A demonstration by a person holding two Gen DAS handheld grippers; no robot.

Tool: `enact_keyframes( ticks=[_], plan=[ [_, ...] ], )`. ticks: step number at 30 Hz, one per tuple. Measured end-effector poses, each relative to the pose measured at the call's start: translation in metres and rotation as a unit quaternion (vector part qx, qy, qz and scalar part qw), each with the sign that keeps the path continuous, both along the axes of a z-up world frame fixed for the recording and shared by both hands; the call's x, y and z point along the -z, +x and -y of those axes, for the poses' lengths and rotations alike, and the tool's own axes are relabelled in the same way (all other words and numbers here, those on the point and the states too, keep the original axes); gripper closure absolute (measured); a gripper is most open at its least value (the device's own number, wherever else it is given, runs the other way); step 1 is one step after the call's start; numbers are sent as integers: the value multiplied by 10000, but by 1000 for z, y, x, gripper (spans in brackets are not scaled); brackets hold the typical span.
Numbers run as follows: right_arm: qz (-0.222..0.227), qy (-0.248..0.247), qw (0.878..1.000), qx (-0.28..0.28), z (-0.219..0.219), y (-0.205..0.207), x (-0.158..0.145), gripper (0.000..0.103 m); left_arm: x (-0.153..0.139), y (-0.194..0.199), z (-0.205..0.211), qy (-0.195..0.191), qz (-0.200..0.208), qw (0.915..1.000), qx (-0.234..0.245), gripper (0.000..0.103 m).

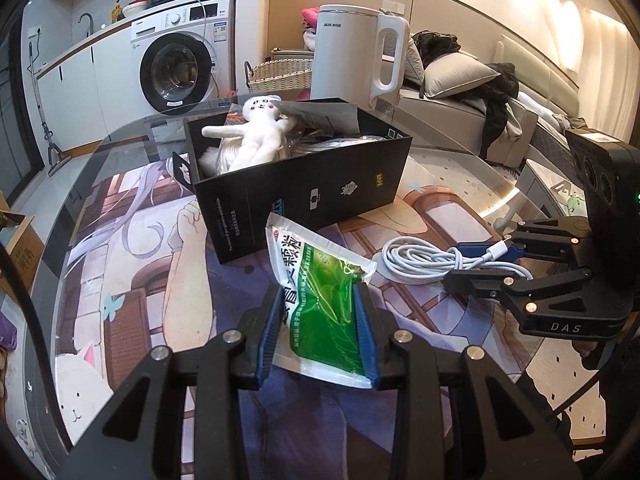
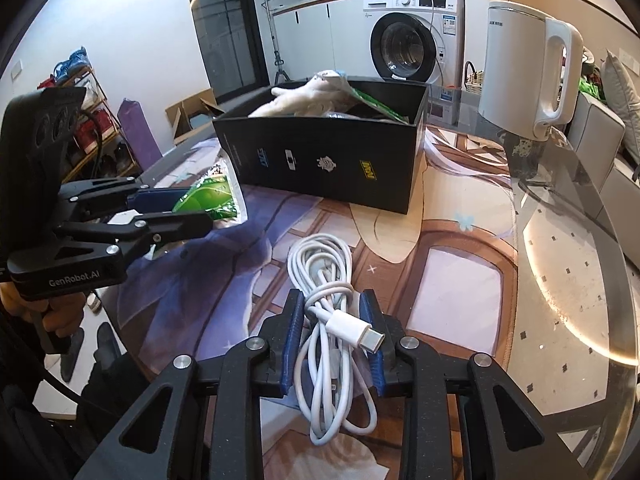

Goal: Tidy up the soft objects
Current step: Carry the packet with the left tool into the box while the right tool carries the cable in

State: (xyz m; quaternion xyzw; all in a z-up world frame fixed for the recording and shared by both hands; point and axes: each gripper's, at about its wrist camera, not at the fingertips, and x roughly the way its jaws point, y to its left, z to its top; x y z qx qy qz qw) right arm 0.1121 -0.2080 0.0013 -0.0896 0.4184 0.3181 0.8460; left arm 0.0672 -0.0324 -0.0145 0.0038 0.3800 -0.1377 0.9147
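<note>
A green and white soft packet (image 1: 320,300) lies on the printed mat before the black box (image 1: 304,188). My left gripper (image 1: 320,304) is shut on the packet's near end; it also shows in the right wrist view (image 2: 180,208). A coiled white cable (image 2: 328,320) lies to the right. My right gripper (image 2: 330,312) is shut on the cable, the plug between its pads; it also shows in the left wrist view (image 1: 476,264). The box holds a white plush doll (image 1: 256,132) and other packets, also seen in the right wrist view (image 2: 320,148).
A white electric kettle (image 1: 356,52) stands behind the box on the glass table (image 2: 560,280). A wicker basket (image 1: 276,74), a washing machine (image 1: 184,60) and a sofa (image 1: 500,112) with pillows lie beyond the table. A cardboard box (image 1: 16,248) is at the left.
</note>
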Motion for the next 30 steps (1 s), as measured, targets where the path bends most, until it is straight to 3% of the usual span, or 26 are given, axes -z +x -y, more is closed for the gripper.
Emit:
enact_keyframes(
  ticks=[10, 17, 30],
  plan=[
    [-6, -262, 9996, -123, -11, 7, 6, 67, 2, 2, -5, -49, -6, 10000, -24, 69],
    [129, -412, 9988, -213, -17, 4, 7, 74, 1, 2, -8, -92, 17, 9999, -58, 69],
    [370, 75, 9992, -97, -6, 3, -29, 75, -20, 3, -15, -230, 191, 9995, -115, 69]
  ],
)
